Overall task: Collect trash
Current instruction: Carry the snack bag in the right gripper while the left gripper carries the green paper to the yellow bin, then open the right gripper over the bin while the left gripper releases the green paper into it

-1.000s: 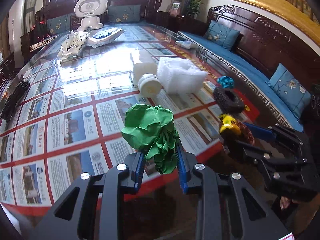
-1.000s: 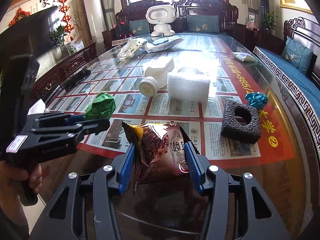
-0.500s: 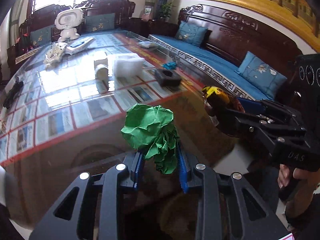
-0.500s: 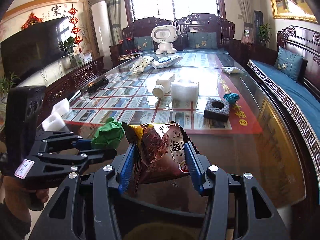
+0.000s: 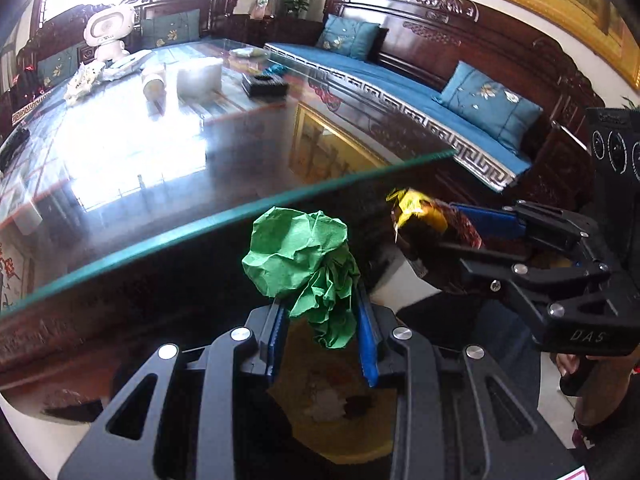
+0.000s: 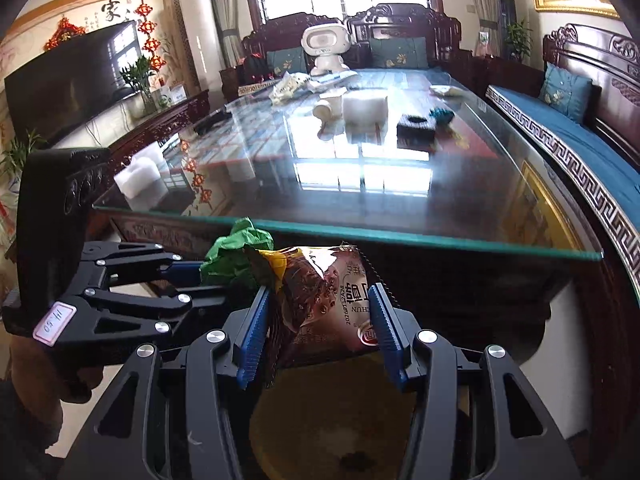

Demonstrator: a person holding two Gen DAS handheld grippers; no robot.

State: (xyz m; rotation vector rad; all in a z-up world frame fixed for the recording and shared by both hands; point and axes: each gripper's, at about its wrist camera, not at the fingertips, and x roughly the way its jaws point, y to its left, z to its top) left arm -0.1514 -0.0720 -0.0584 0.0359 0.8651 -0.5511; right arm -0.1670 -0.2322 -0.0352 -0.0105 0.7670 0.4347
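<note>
Glass-topped dark wood table (image 6: 400, 236) in a carved-wood sitting room, near edge running just beyond both grippers. Crumpled green paper ball (image 5: 304, 268) clamped between the blue pads of the left gripper (image 5: 322, 332), brown snack wrapper (image 6: 332, 304) pinched likewise in the right gripper (image 6: 316, 328), both off the table past that near edge, above a yellowish bin (image 6: 332, 416). Farther up the tabletop: black foam block (image 6: 416, 126), white foam block (image 6: 366, 106), white jar (image 6: 326, 108); white toy robot (image 6: 326, 48) at the far end.
</note>
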